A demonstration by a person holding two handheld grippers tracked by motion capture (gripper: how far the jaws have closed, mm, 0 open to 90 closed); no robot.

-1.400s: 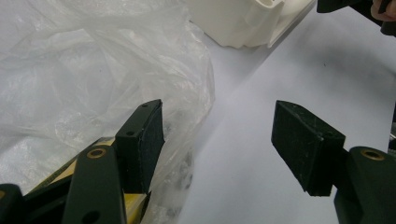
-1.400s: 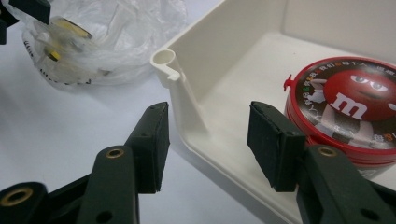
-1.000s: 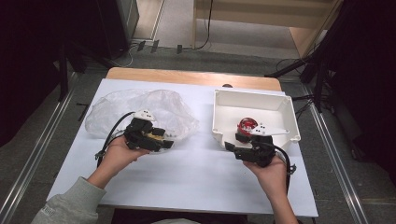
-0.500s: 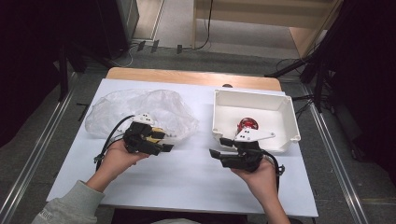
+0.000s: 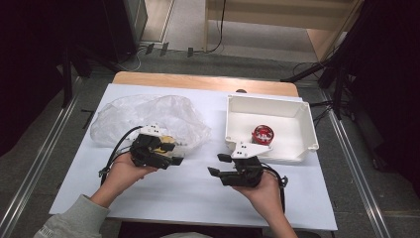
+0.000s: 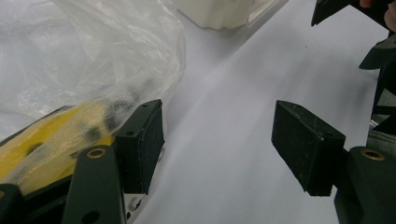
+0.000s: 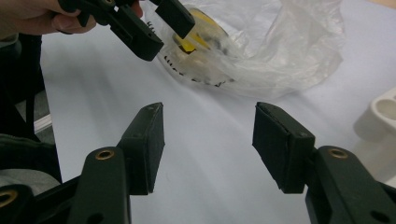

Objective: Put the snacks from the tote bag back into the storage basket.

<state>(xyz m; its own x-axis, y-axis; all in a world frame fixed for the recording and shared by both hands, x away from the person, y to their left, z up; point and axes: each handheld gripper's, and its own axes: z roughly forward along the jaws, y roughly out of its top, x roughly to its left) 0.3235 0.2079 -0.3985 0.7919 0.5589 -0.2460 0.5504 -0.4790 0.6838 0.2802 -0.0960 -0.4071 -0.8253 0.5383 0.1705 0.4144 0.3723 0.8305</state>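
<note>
Thin plastic, matt pads, smooth white worktop.

I see a crinkled, glossy clear plastic bag (image 5: 148, 116) over something smooth and yellow (image 6: 51, 133); my left gripper (image 6: 217, 147) has matt black pads, the tray (image 5: 302, 119) is hard white plastic, and the worktop (image 5: 183, 193) is matt white.

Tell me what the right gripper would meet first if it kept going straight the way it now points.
Probably the clear plastic bag with the yellow item inside. The right gripper is open, with bare table between its jaws. The left gripper sits off to one side; depth is unclear.
</note>
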